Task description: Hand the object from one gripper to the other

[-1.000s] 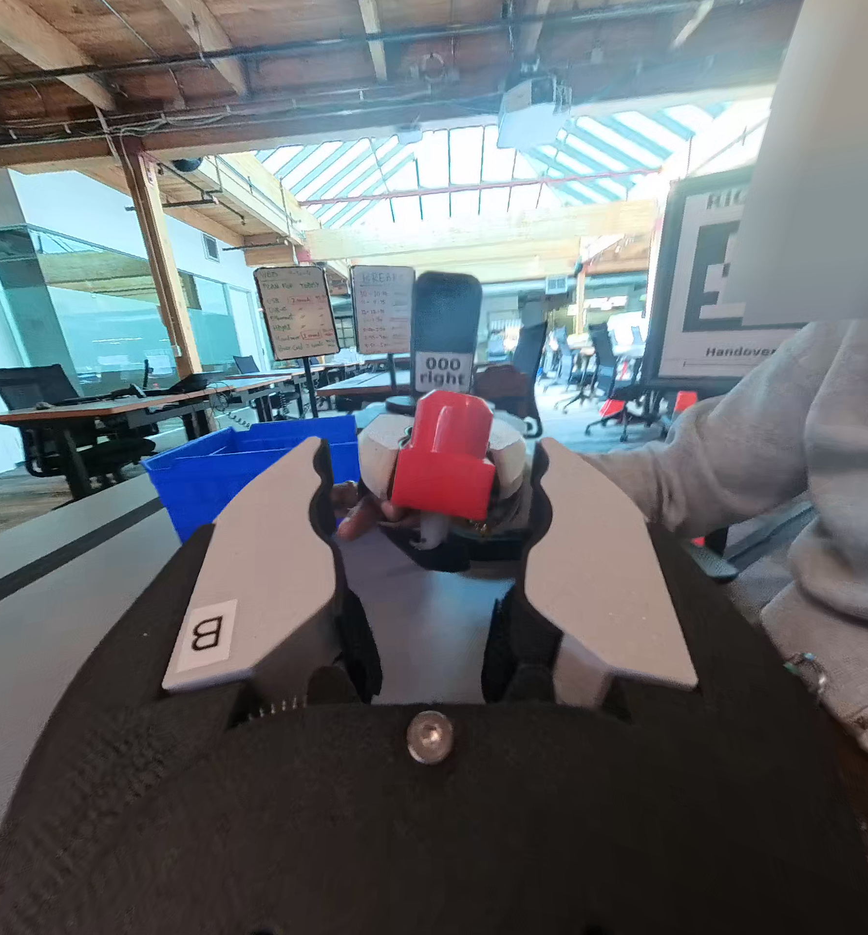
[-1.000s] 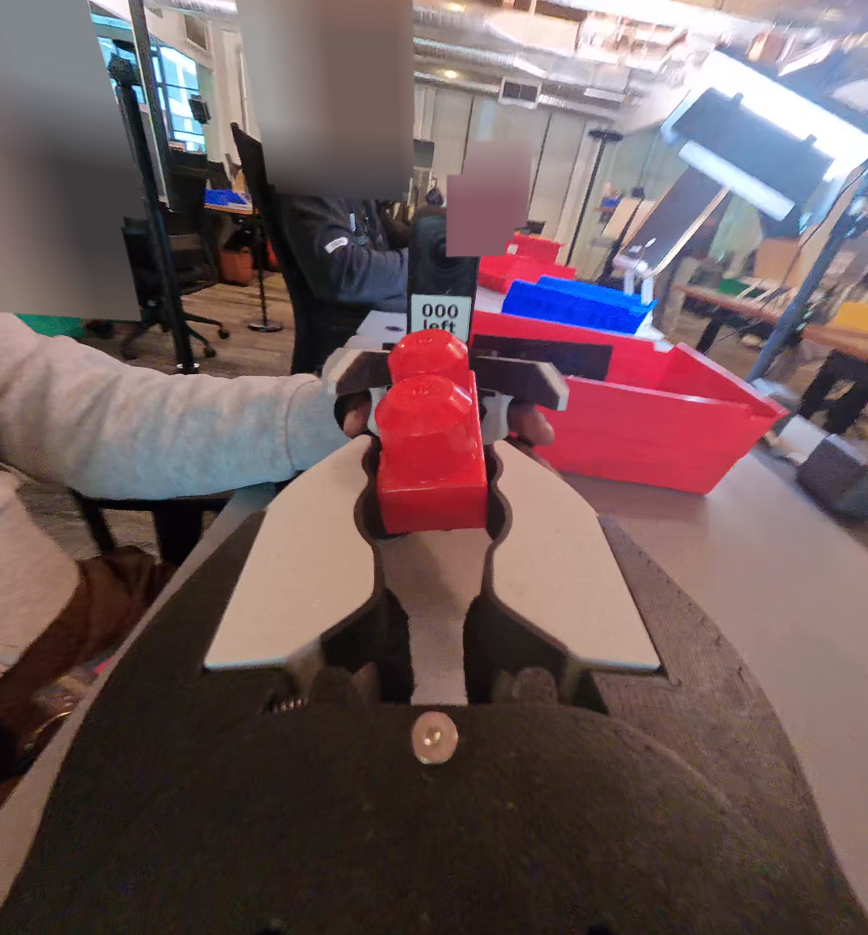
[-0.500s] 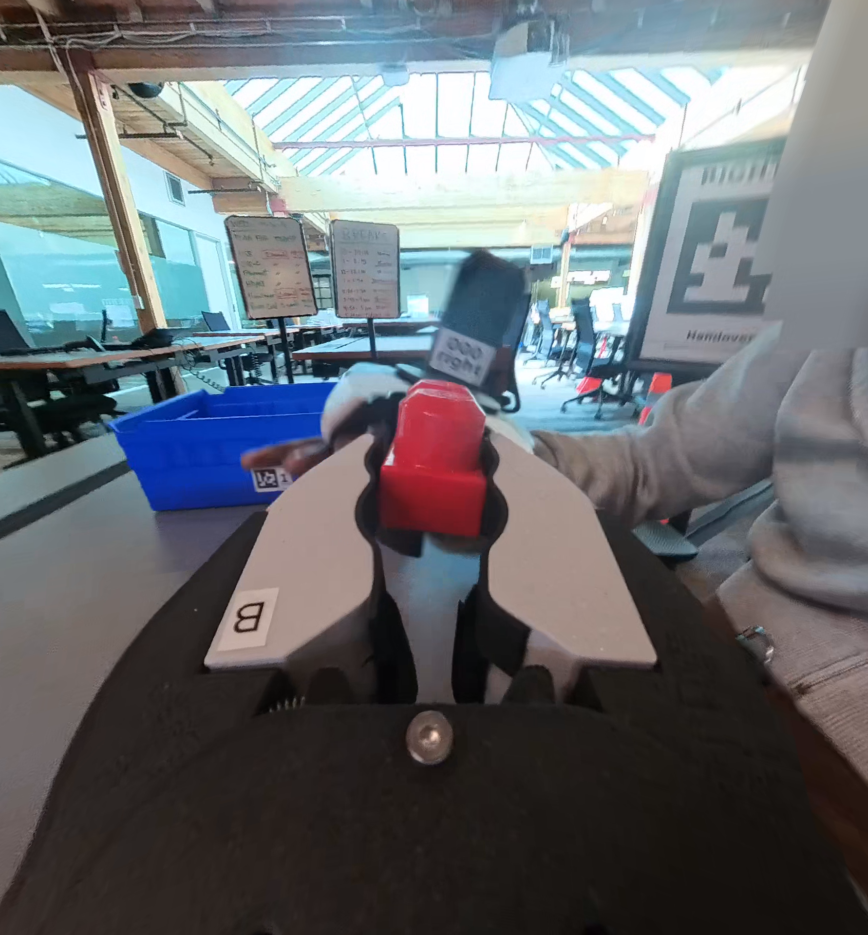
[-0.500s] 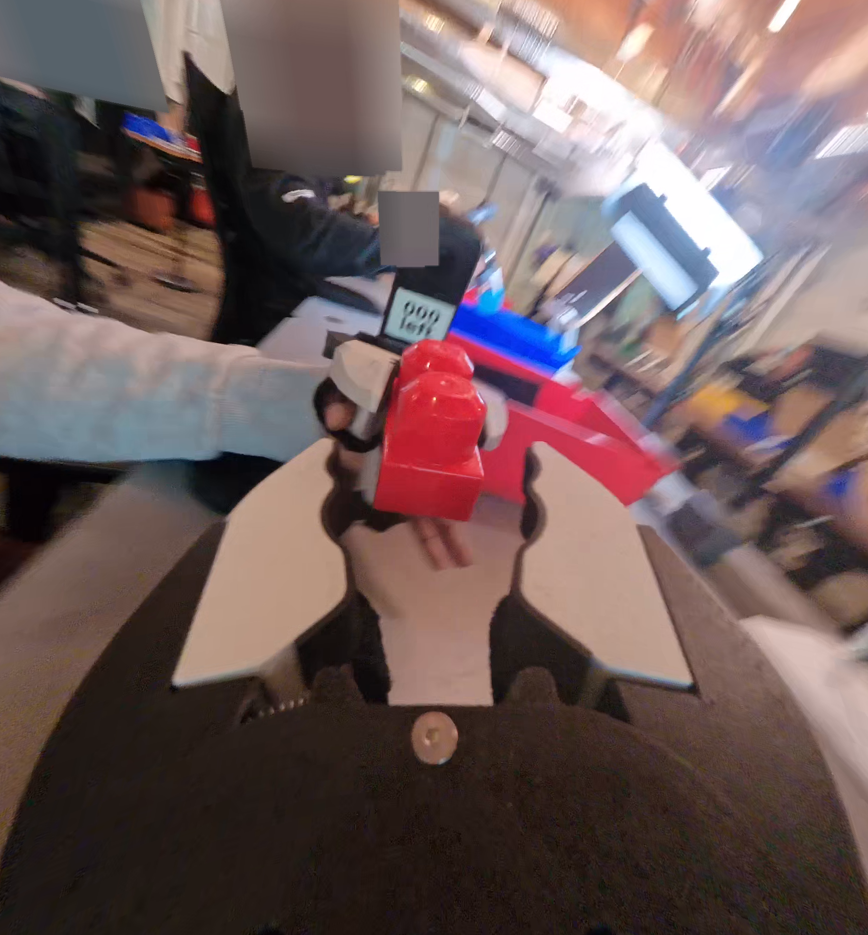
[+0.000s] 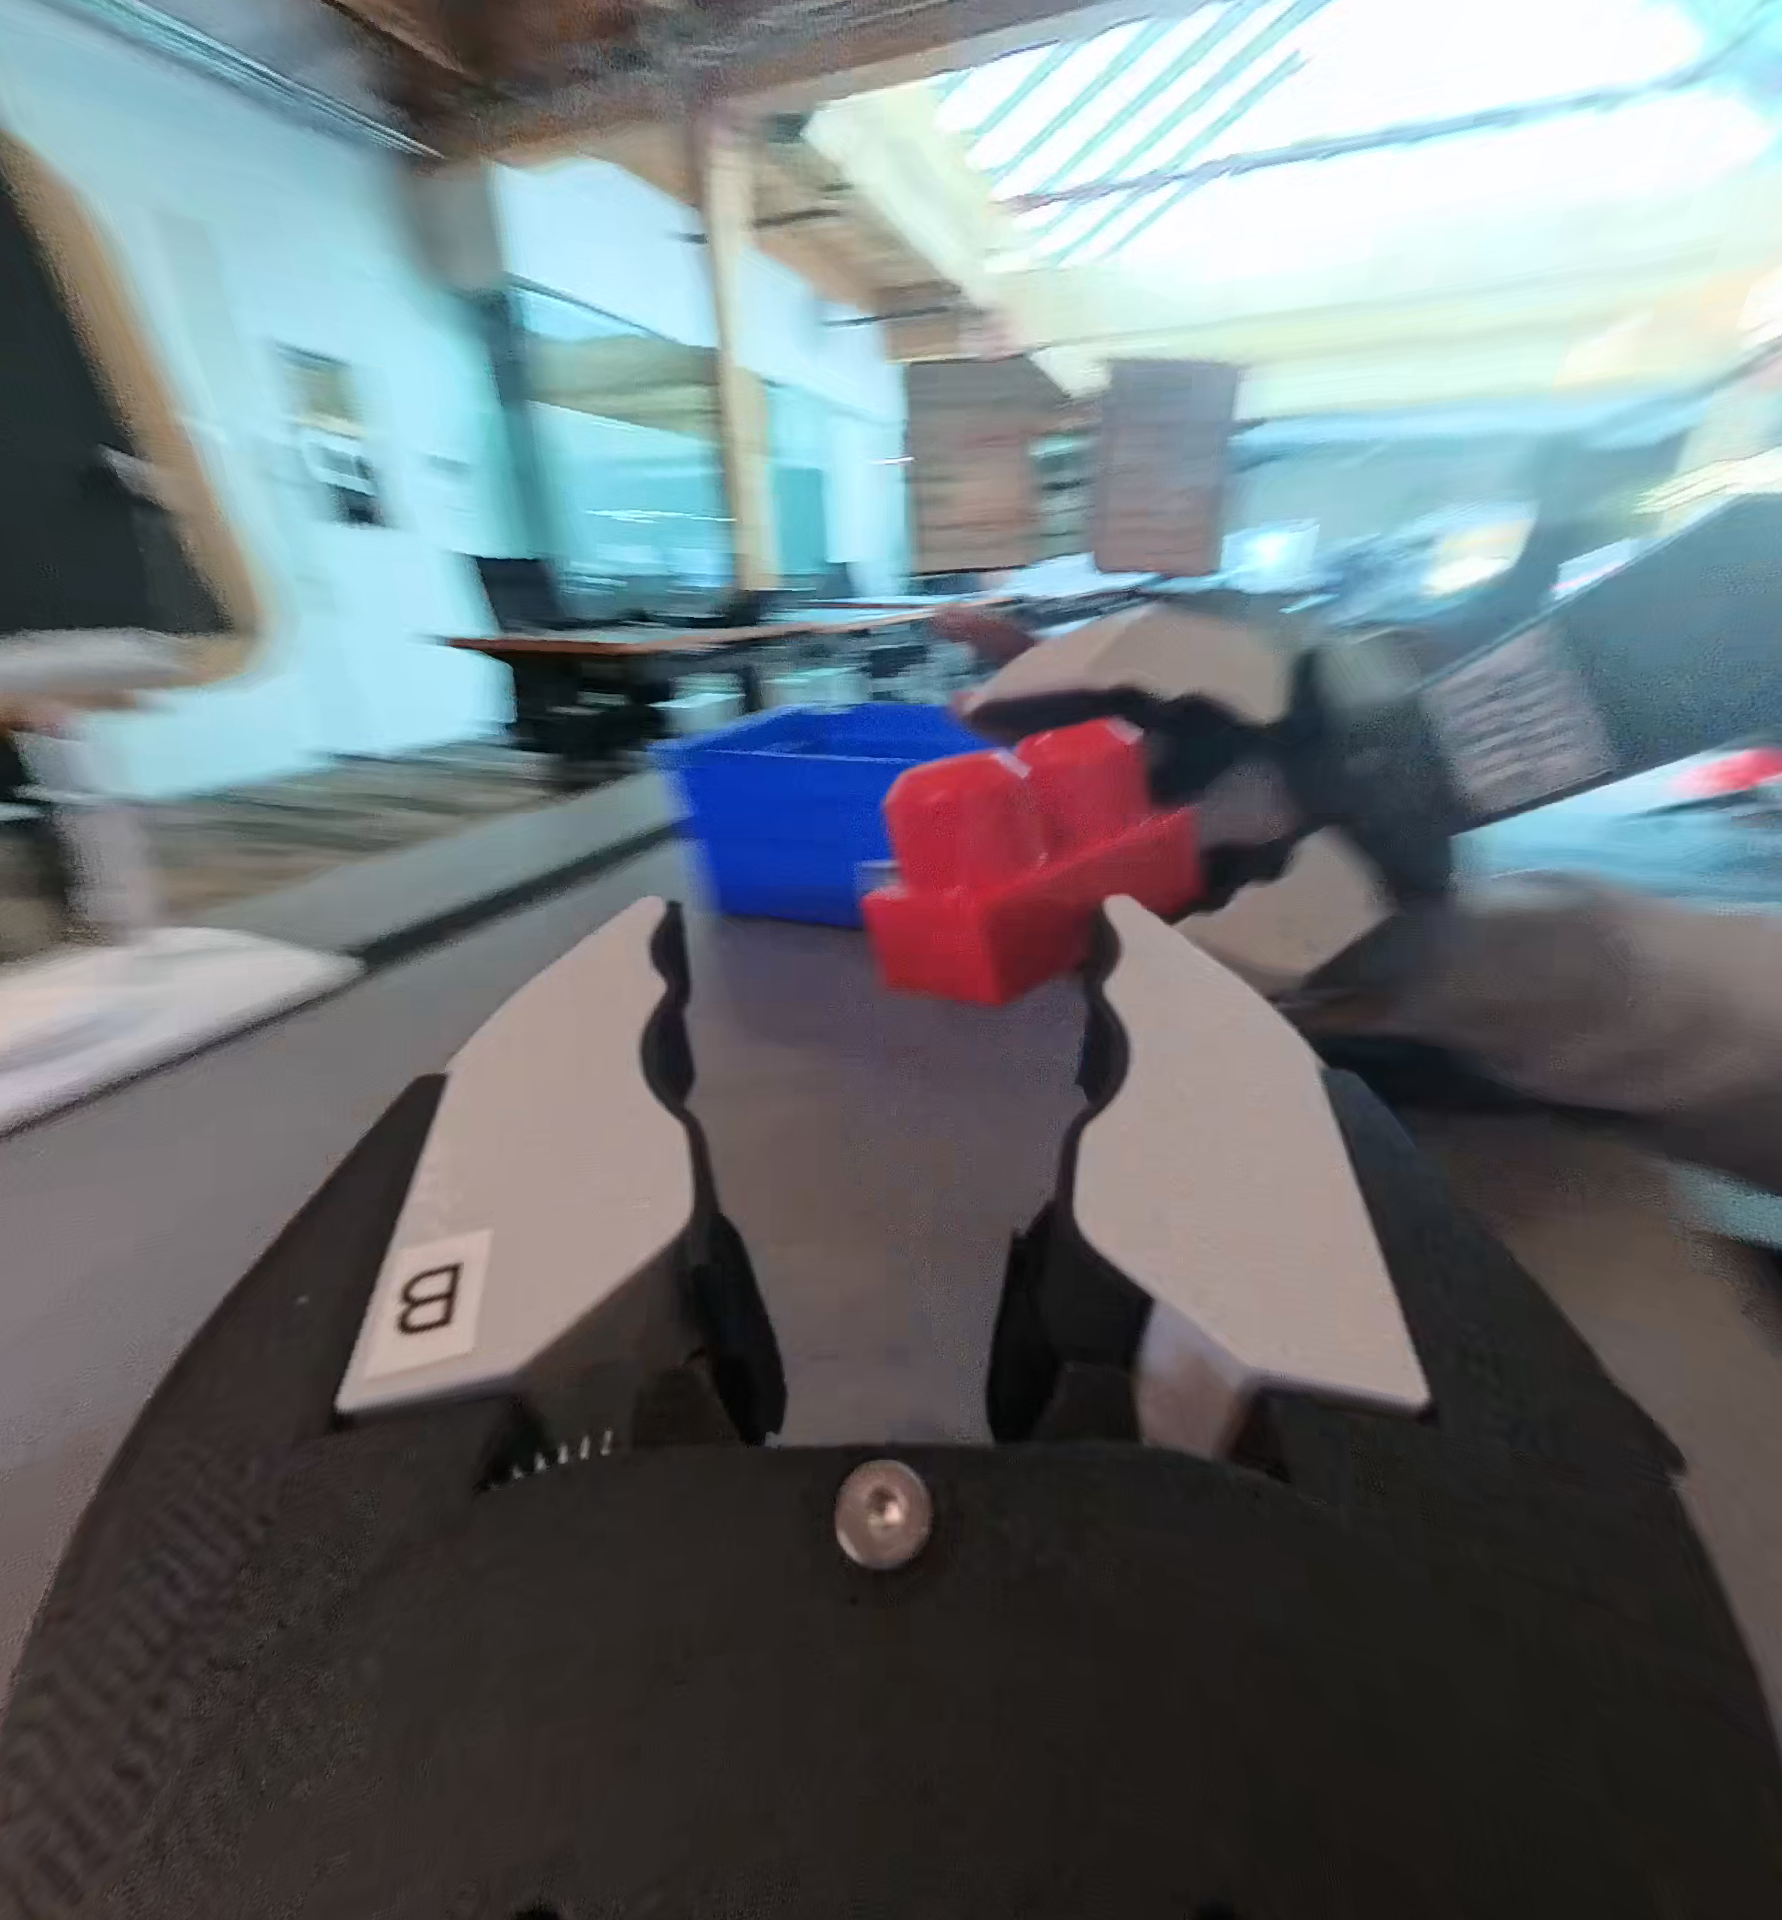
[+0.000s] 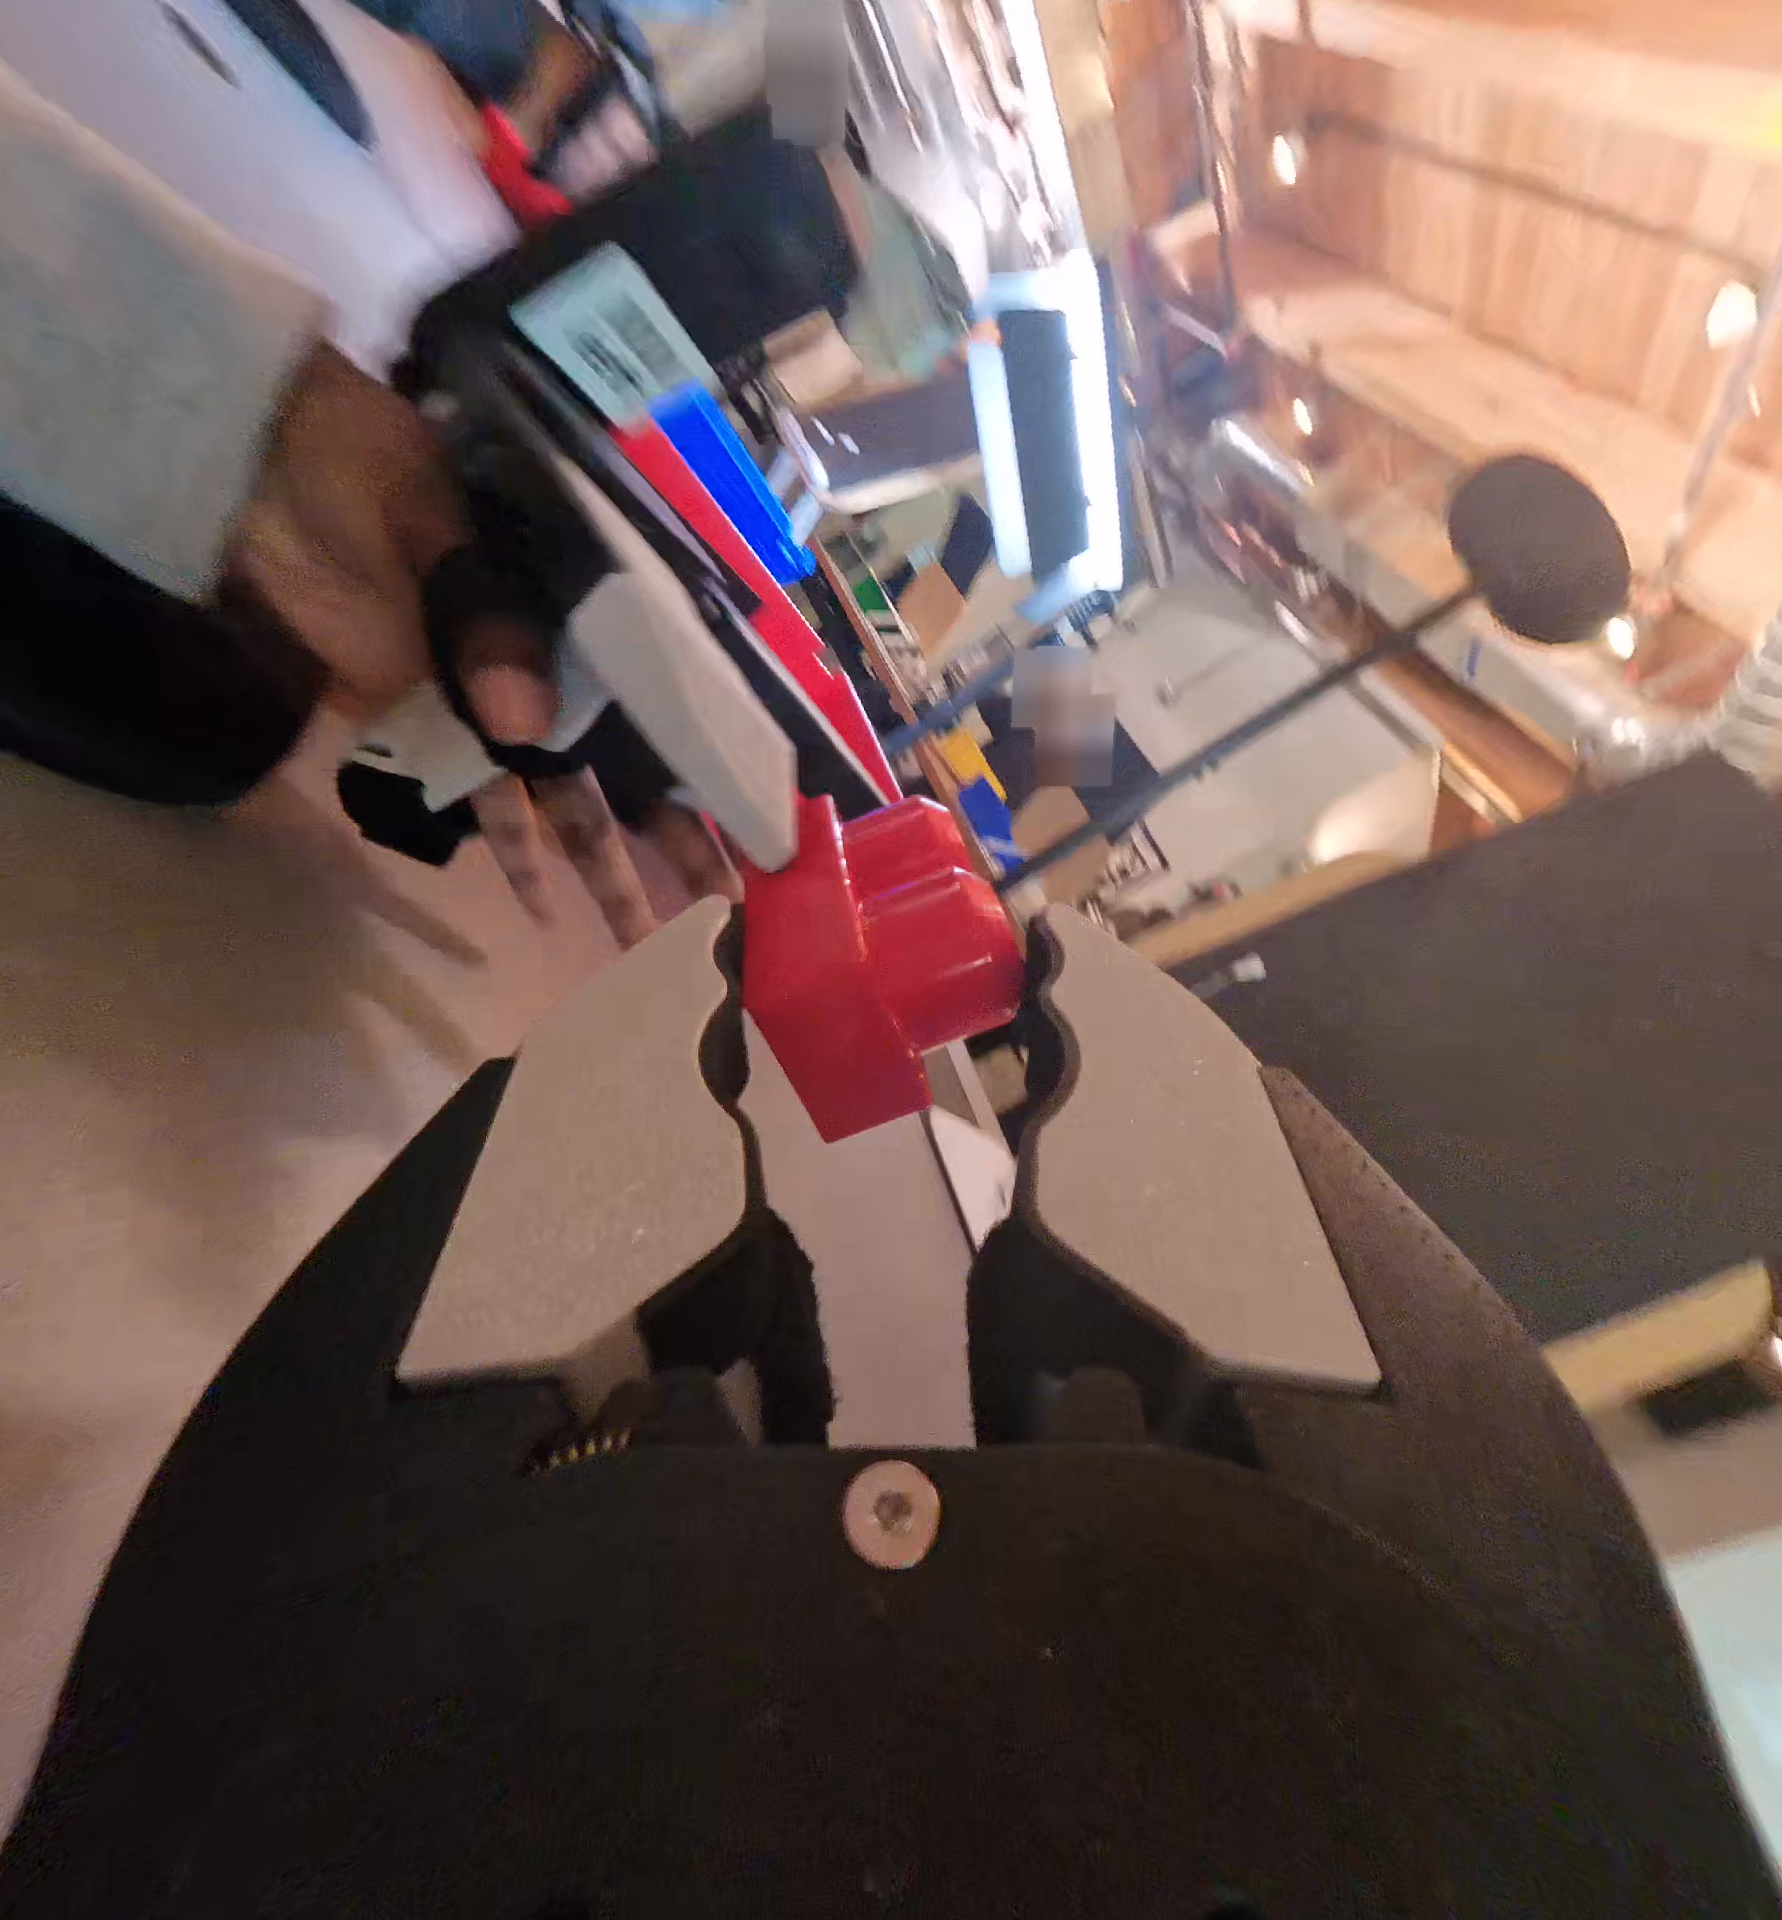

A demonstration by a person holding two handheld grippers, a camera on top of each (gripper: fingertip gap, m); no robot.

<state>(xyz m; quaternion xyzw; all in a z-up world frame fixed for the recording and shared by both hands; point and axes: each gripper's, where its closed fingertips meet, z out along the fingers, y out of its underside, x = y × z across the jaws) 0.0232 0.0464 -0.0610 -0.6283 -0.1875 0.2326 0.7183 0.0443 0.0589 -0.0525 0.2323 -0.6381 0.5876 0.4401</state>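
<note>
Jaws of your left gripper [image 5: 882,920] stand apart, empty. Your right gripper [image 6: 882,935] clamps the red block [image 6: 871,987] at frame centre.

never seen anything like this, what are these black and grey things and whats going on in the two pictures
There is no robot here. A person holds a tool in each hand, and each tool has two grey fingers and a camera looking along them. One picture is from the left gripper. The other is from the right gripper, which is tipped sideways. The right one grips a red brick between its fingers. The left one is open, with the brick just by its right fingertip. A blue bin stands on the grey table. Both pictures are blurred.
</note>
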